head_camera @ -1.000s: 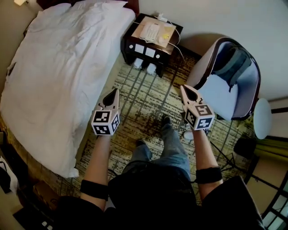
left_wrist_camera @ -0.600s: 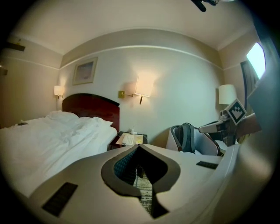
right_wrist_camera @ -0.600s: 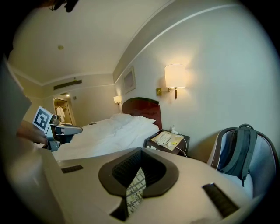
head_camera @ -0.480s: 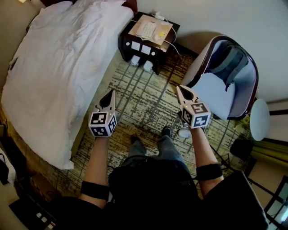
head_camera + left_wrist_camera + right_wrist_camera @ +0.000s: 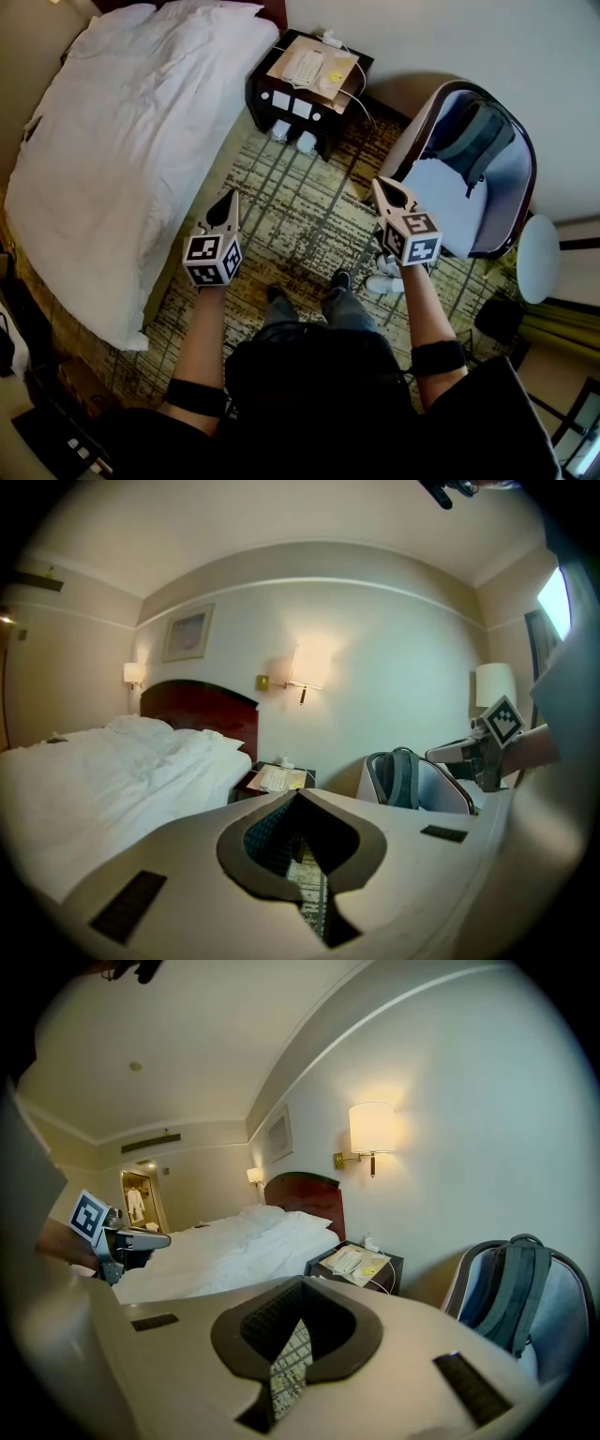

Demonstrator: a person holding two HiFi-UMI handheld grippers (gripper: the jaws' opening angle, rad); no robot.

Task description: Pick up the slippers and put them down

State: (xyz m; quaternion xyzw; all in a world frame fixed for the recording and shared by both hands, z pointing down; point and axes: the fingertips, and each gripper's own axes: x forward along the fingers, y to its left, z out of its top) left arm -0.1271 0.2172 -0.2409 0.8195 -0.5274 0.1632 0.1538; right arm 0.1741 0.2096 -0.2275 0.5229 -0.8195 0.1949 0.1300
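Legs in jeans (image 5: 342, 305) and two dark shoes (image 5: 340, 278) stand on the patterned carpet (image 5: 291, 202) at the bottom of the head view, with a forearm reaching out on either side. The left gripper (image 5: 228, 196) hangs over the carpet just beside the edge of the bed (image 5: 122, 141). The right gripper (image 5: 386, 187) is level with it, near the front of the armchair (image 5: 450, 202). Both have their jaws pressed together with nothing between them, and each gripper view shows only a sliver of carpet through the notch behind the tips.

Under the right gripper, just beside the person's right foot, lies a white pair of footwear (image 5: 384, 283), partly hidden by the marker cube; its kind cannot be told. A grey backpack (image 5: 478, 136) leans upright in the armchair, and a round white stool (image 5: 534, 258) stands just past the chair.

Ahead of both grippers a lane of bare carpet runs between bed and armchair to the dark nightstand (image 5: 322, 114). At its foot sit two small white shapes that look like the slippers (image 5: 307, 142), side by side, well apart from either gripper. On top of the nightstand are a telephone (image 5: 307, 64) and a paper sheet (image 5: 337, 73), and a cable (image 5: 364, 101) trails off the right side. Farthest off are the dark headboard (image 5: 199, 705), a framed picture (image 5: 187, 633) and a lit wall lamp (image 5: 372, 1129).
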